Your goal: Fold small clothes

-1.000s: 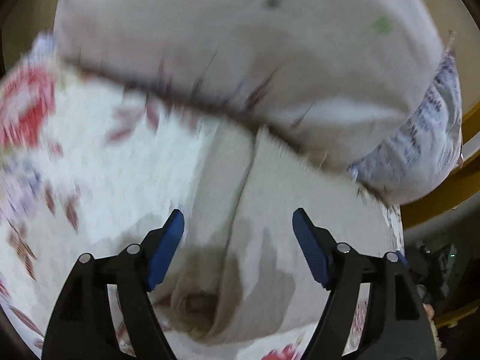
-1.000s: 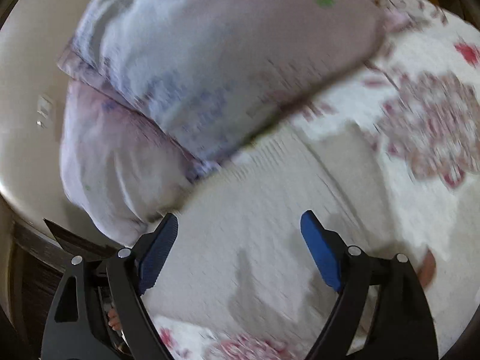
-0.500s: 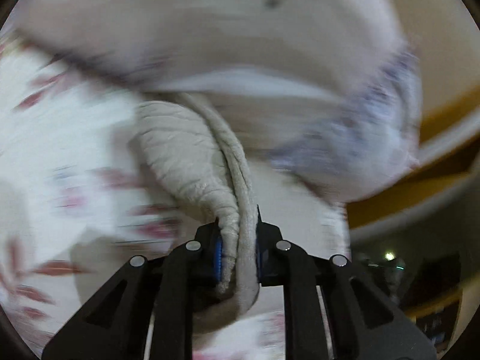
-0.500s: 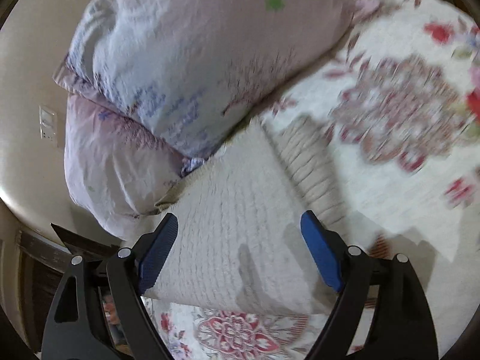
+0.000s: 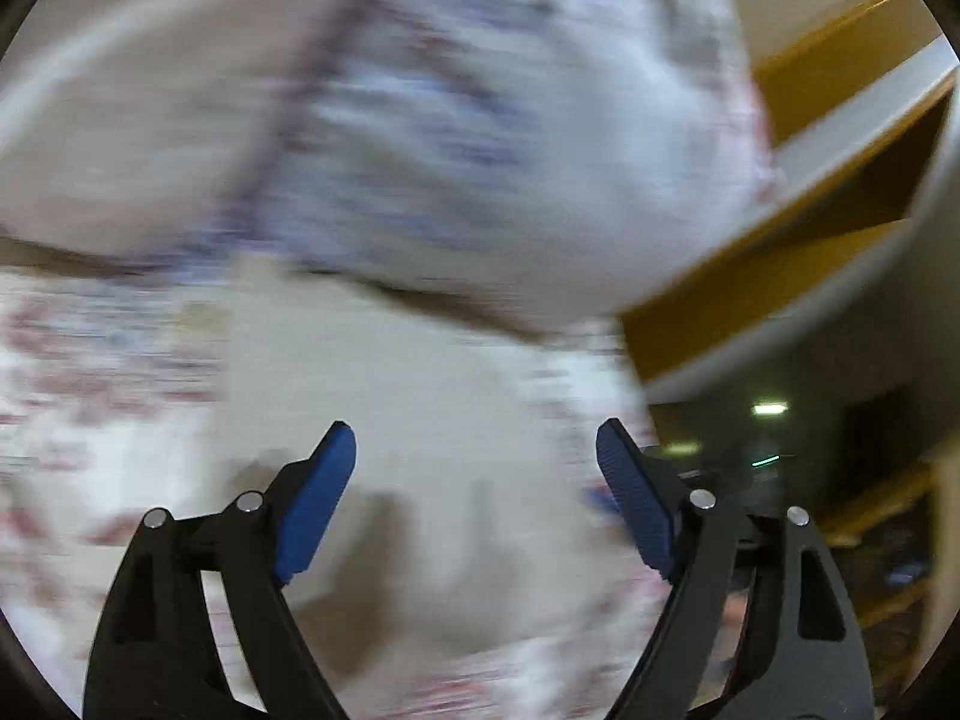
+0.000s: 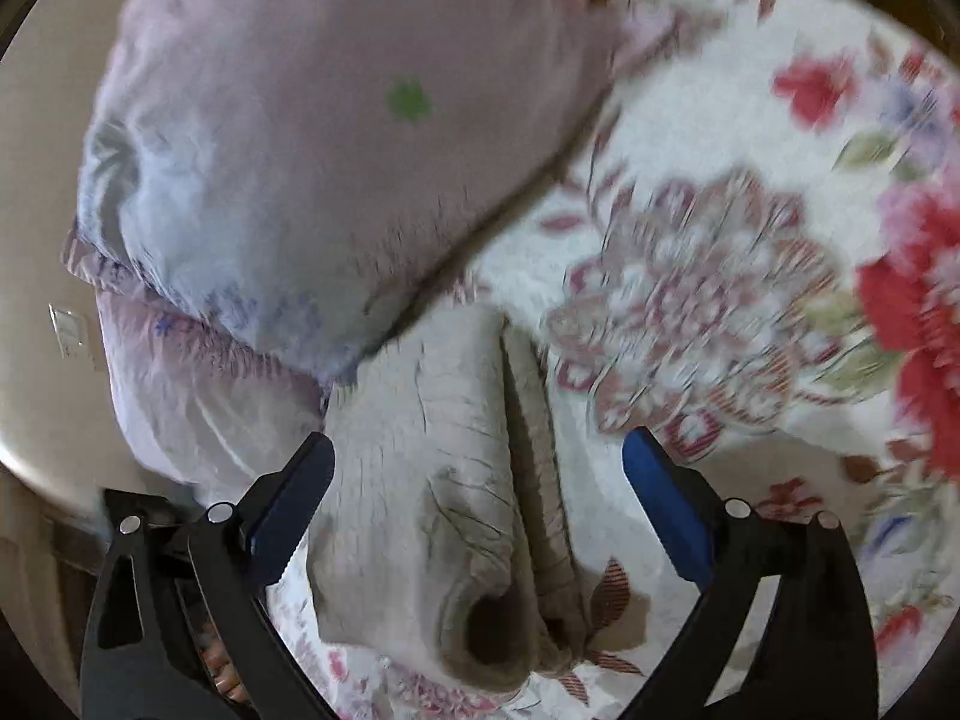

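i find the beige knit garment (image 6: 438, 480), folded over on the bed (image 6: 708, 120) just below the pillow (image 6: 336, 120), soft, light and floppy; both left tongs (image 5: 474, 474) and right tongs (image 6: 477, 486) gape empty, so i would pinch its doubled near edge.

Two pale pillows (image 6: 312, 168) lie stacked on a floral bedspread (image 6: 720, 276), beside a cream wall (image 6: 36, 252).

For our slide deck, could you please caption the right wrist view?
Open right gripper above a folded beige garment on a floral bedspread, beside stacked pillows.
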### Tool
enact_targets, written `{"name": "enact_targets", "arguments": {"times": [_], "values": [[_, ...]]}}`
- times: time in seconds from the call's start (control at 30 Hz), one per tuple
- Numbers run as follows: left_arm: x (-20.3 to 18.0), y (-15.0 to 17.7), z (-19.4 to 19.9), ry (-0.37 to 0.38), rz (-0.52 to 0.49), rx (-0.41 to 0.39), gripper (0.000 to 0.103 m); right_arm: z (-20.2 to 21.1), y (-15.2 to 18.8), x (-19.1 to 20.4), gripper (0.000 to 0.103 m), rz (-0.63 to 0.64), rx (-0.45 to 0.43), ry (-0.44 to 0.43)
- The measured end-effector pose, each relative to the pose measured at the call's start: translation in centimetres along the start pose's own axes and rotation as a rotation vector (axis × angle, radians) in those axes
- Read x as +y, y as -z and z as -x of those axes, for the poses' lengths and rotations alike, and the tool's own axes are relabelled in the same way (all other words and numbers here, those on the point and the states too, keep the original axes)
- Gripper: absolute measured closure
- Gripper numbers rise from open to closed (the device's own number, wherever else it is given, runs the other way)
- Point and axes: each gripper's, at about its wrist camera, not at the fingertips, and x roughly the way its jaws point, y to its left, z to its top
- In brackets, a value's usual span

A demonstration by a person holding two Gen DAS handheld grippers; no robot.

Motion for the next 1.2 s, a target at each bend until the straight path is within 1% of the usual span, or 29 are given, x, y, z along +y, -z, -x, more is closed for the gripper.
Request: {"name": "enact_targets", "arguments": {"times": [0.03,0.07,0.13,0.2,0.23,0.27,0.3,0.33,0.37,0.4,0.43,0.47,0.5,0.57,0.6,0.63,0.67,0.7,0.73,0.77,0.8,0.83,0.87,0.9,0.97,1.0,1.03,1.1,1.2], "values": [[1.5,0.3,-0.1,-0.073,0.017,0.026,0.018,-0.8,-0.1,-0.1,0.004,-0.002,0.033,0.001],[2.4,0.6,-0.4,-0.108,0.036,0.055,0.018,-2.0,-0.1,0.0,0.004,0.001,0.08,0.006],[4.5,1.8,-1.9,-0.15,0.073,0.141,0.018,-3.8,0.1,0.4,0.004,0.021,0.149,0.007],[4.7,2.8,-3.2,-0.163,0.067,0.167,0.017,-5.3,0.6,0.8,0.009,0.051,0.188,0.037],[4.4,3.0,-3.9,-0.155,0.063,0.164,0.017,-5.2,0.9,1.2,0.02,0.079,0.165,0.033],[4.3,3.4,-4.5,-0.13,0.063,0.151,0.017,-5.4,1.2,1.4,0.051,0.095,0.167,0.019],[4.2,3.8,-5.1,-0.092,0.071,0.147,0.033,-5.9,1.6,1.4,0.067,0.09,0.18,0.033],[4.0,3.8,-5.6,-0.082,0.083,0.147,0.042,-5.9,1.9,1.4,0.068,0.094,0.17,0.037],[4.1,3.8,-5.5,-0.078,0.087,0.14,0.048,-5.6,2.3,1.8,0.072,0.109,0.15,0.03],[4.3,3.7,-4.9,-0.048,0.091,0.13,0.063,-5.0,2.8,2.6,0.074,0.136,0.13,0.004],[4.5,3.3,-4.0,-0.014,0.087,0.121,0.066,-4.7,3.2,3.3,0.074,0.156,0.121,-0.016],[4.5,3.2,-2.9,0.009,0.066,0.114,0.067,-4.4,3.6,4.3,0.075,0.186,0.114,-0.035],[4.3,3.4,-1.1,0.009,0.012,0.092,0.067,-4.2,4.5,5.7,0.075,0.231,0.118,-0.054],[4.2,3.8,2.1,-0.029,-0.07,0.044,0.066,-4.9,6.3,7.7,0.075,0.306,0.146,-0.067],[5.0,4.2,3.8,-0.072,-0.095,0.028,0.065,-6.0,7.6,8.8,0.074,0.354,0.175,-0.048],[5.3,4.4,4.2,-0.12,-0.107,0.03,0.06,-7.0,8.5,9.3,0.072,0.386,0.199,-0.012],[5.9,4.6,4.3,-0.194,-0.126,0.037,0.057,-8.1,9.3,9.5,0.068,0.409,0.218,0.049],[6.7,5.0,5.0,-0.293,-0.142,0.04,0.053,-8.9,10.2,9.7,0.063,0.436,0.197,0.165],[7.4,5.4,5.7,-0.379,-0.145,0.025,0.048,-8.6,10.6,10.0,0.06,0.447,0.157,0.213],[7.6,5.5,6.4,-0.38,-0.14,0.007,0.044,-7.6,11.0,10.3,0.06,0.44,0.102,0.214],[7.9,5.9,7.6,-0.389,-0.128,-0.022,0.036,-5.7,11.6,10.9,0.059,0.43,0.023,0.194],[7.5,6.1,8.3,-0.415,-0.129,-0.046,0.027,-4.0,12.3,11.5,0.057,0.431,-0.033,0.142],[7.5,6.6,9.3,-0.444,-0.136,-0.07,0.023,-2.6,12.9,12.0,0.046,0.442,-0.063,0.073],[7.3,7.3,10.2,-0.459,-0.145,-0.09,0.02,-1.6,14.2,13.0,0.032,0.481,-0.068,0.006],[7.7,8.5,11.6,-0.453,-0.149,-0.091,0.014,-2.0,16.2,14.3,0.028,0.551,-0.004,-0.027],[7.9,9.7,12.3,-0.467,-0.147,-0.082,0.006,-3.4,17.2,14.4,0.028,0.588,0.062,0.014],[7.8,10.6,12.4,-0.486,-0.149,-0.08,0.002,-5.0,17.7,14.0,0.028,0.612,0.097,0.11],[8.4,12.8,13.0,-0.495,-0.163,-0.065,0.002,-7.2,17.2,12.7,0.029,0.568,0.104,0.209],[7.7,14.4,11.7,-0.523,-0.162,-0.022,0.002,-6.0,16.6,12.2,0.028,0.487,0.034,0.211]]}}
